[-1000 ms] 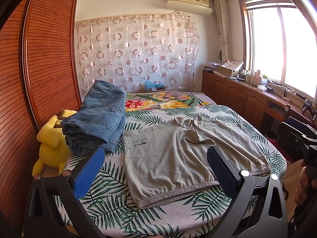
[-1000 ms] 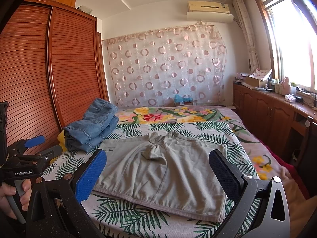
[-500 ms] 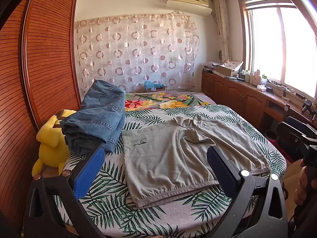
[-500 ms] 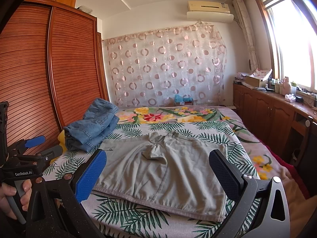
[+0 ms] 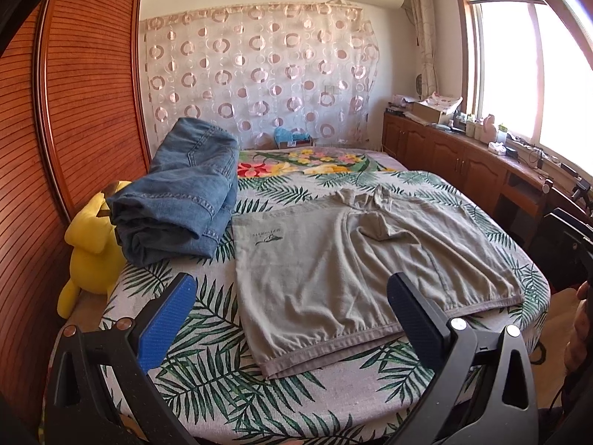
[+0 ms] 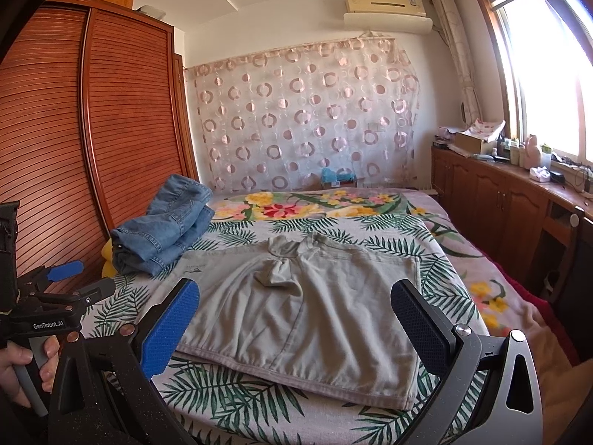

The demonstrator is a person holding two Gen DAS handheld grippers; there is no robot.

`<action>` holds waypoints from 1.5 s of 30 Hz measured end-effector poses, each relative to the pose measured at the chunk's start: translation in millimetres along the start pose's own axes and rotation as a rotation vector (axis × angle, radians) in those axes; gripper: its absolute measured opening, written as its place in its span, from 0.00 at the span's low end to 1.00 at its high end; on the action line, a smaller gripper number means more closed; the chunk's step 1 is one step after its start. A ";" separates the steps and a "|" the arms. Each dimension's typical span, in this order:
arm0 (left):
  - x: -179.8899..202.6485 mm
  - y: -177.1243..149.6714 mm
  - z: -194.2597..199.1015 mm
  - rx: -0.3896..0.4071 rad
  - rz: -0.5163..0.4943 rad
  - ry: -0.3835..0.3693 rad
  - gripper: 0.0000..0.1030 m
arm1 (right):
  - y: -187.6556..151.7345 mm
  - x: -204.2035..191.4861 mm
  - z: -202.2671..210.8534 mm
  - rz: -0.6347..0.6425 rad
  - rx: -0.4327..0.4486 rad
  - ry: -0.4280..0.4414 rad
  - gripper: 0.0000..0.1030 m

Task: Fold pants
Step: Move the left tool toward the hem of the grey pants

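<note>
**Both claws wide, poised at the foot of the bed: pants not yet gripped**

Left wrist view: the left claw is spread apart and holds nothing. The grey pants lie flat on the leaf-print bed, waistband hem nearest the camera, crotch fabric bunched near the middle. Folded jeans sit just beside the pants' left edge, a yellow plush toy beyond them. Judgement: pinch the near-left hem corner, taking both layers.

Right wrist view: the right claw is likewise apart and empty, above the near hem of the pants. The left claw shows at the frame edge in a hand. Judgement: take the near-right corner, lift both corners level, and smooth the bunched crotch before creasing.
</note>
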State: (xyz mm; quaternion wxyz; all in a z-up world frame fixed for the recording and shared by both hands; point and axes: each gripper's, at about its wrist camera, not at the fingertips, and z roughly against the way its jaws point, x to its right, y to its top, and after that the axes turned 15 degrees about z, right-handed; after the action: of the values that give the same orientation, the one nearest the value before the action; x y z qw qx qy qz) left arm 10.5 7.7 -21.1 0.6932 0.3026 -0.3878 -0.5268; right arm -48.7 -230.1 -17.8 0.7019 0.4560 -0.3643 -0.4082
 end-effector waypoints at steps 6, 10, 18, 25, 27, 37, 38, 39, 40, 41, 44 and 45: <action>-12.3 -8.8 -16.2 -0.051 0.008 0.019 1.00 | -5.3 5.2 -11.0 0.008 -0.046 -0.006 1.00; -20.5 -13.5 -24.8 -0.084 0.017 0.018 1.00 | -9.0 9.5 -17.7 0.020 -0.084 -0.018 1.00; -41.2 -23.9 -42.2 -0.153 0.040 0.015 1.00 | -15.0 14.1 -34.5 0.047 -0.196 -0.029 1.00; -57.7 -31.2 -50.9 -0.194 0.060 -0.007 0.97 | -19.1 14.5 -45.6 0.053 -0.295 -0.028 1.00; -59.4 -33.7 -52.6 -0.216 0.059 -0.023 0.90 | -13.6 13.1 -45.1 0.054 -0.319 -0.024 1.00; -60.3 -50.2 -57.9 -0.293 0.046 -0.071 0.49 | 1.8 8.1 -32.3 0.061 -0.341 -0.014 1.00; -59.9 -50.6 -56.4 -0.290 0.044 -0.071 0.49 | 0.5 8.6 -30.9 0.065 -0.338 -0.012 1.00; -59.8 -51.2 -55.4 -0.288 0.044 -0.070 0.47 | 3.8 7.9 -28.0 0.068 -0.340 -0.008 1.00; -59.6 -51.3 -55.4 -0.287 0.044 -0.071 0.44 | 0.1 8.1 -28.8 0.069 -0.334 -0.005 1.00; -59.5 -51.3 -55.7 -0.287 0.043 -0.071 0.44 | -5.1 9.1 -27.3 0.072 -0.329 -0.003 1.00; -56.5 -52.6 -55.8 -0.282 0.031 -0.066 0.42 | -6.4 9.3 -22.9 0.081 -0.324 0.004 1.00; -54.6 -53.2 -55.9 -0.283 0.021 -0.067 0.42 | -12.1 13.3 -25.0 0.080 -0.319 0.006 1.00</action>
State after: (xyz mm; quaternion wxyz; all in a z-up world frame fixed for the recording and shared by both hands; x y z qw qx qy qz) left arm 24.2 47.1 -106.0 0.7210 0.1802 -0.3358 -0.5788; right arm -24.2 -236.7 -35.2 0.7823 0.3248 -0.3107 -0.4312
